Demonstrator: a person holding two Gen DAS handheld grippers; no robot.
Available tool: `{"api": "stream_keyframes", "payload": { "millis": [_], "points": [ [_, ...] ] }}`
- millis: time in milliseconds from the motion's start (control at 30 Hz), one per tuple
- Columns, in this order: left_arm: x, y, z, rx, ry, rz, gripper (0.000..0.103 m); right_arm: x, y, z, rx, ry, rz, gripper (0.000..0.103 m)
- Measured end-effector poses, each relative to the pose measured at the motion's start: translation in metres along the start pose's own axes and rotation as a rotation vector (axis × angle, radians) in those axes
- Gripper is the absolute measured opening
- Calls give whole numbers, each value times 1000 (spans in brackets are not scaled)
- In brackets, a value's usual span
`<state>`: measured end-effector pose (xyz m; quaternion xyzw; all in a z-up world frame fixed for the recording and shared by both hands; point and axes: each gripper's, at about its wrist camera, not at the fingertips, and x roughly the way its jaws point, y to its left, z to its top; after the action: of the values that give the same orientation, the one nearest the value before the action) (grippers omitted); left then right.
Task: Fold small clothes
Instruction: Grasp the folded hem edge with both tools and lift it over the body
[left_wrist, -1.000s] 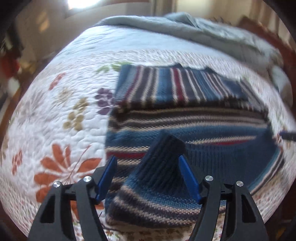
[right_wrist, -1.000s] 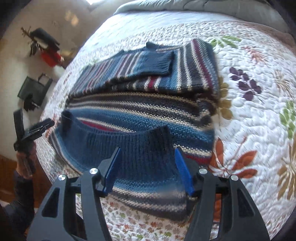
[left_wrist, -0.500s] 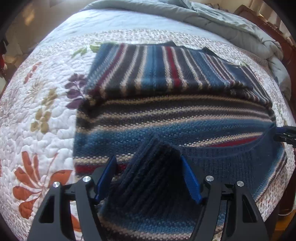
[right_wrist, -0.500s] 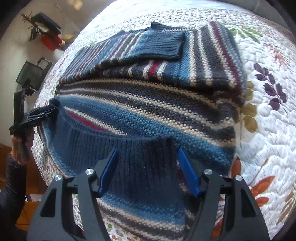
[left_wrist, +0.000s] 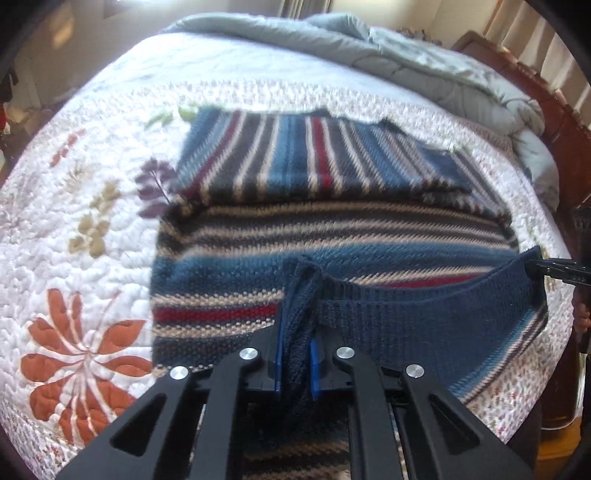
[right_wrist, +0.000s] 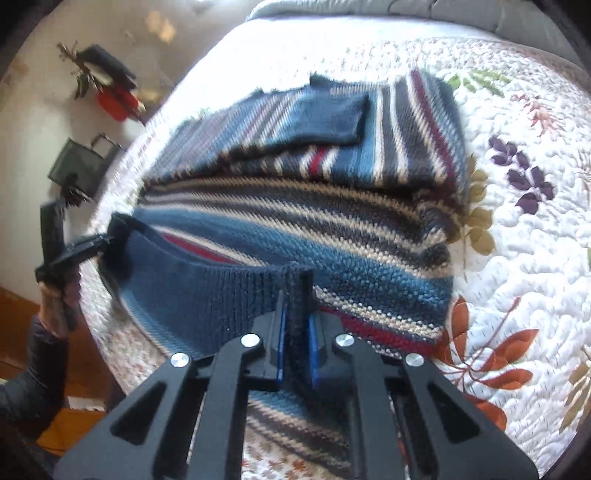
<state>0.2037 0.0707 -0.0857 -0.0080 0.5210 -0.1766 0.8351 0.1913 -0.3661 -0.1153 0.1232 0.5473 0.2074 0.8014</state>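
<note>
Striped sweater (left_wrist: 332, 229), one, two hand-held grippers clamping hem

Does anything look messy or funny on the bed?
Nothing looks broken or spilled. The striped sweater lies neatly folded on the flowered quilt. Its navy ribbed band is bunched where each hand-held gripper, left and right, pinches it. A grey comforter lies rumpled behind.
</note>
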Motion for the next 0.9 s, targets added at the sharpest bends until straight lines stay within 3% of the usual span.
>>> {"api": "stream_keyframes", "payload": {
  "millis": [200, 367, 700, 900],
  "points": [
    [-39, 4, 36, -61, -153, 0, 11, -44, 10, 34, 2, -119, 15, 8],
    [-38, 7, 83, -110, -204, 16, 11, -50, 12, 83, 23, -165, -16, 8],
    [22, 20, 198, -149, -232, 122, 11, -6, -19, 207, 102, -192, -126, 8],
    [66, 22, 241, -157, -243, 181, 11, 30, -49, 252, 149, -211, -185, 8]
  ]
}}
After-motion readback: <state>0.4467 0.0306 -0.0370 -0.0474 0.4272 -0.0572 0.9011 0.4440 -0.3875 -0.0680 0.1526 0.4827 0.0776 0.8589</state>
